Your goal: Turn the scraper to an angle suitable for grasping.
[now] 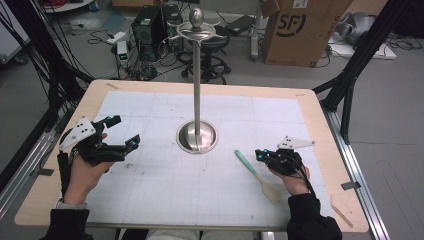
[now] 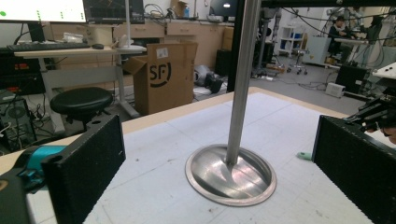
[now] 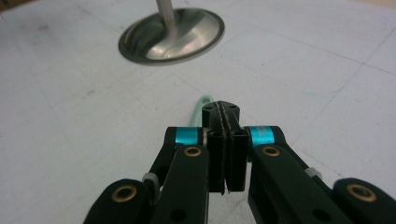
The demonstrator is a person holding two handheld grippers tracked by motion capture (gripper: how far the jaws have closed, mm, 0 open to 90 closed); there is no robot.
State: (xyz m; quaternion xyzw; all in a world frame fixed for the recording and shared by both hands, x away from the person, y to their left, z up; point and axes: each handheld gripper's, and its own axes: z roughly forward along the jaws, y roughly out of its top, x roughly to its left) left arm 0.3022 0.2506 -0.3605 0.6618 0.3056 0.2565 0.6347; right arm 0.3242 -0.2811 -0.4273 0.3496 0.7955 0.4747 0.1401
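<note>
A steel stand (image 1: 197, 90) with a round dished base (image 1: 186, 137) rises from the middle of the white mat; the base (image 2: 205, 179) (image 3: 140, 44) is in front of both grippers. A spatula (image 1: 251, 169) with a mint-green handle and a beige blade lies flat to the right of the base. My right gripper (image 1: 258, 154) hovers just right of the handle with its jaws pressed together and nothing between them; the handle's end (image 3: 203, 103) peeks out from under them (image 3: 224, 112). My left gripper (image 1: 127, 131) stands wide open left of the base, empty (image 2: 217, 140). The handle's tip (image 2: 304, 156) shows beside its right jaw.
The white gridded mat (image 1: 150, 200) covers most of the wooden table (image 1: 330, 150). Beyond the far edge stand a cardboard box (image 1: 300, 30), a black stool (image 1: 212, 50) and a computer tower (image 1: 147, 25). Black frame posts flank the table.
</note>
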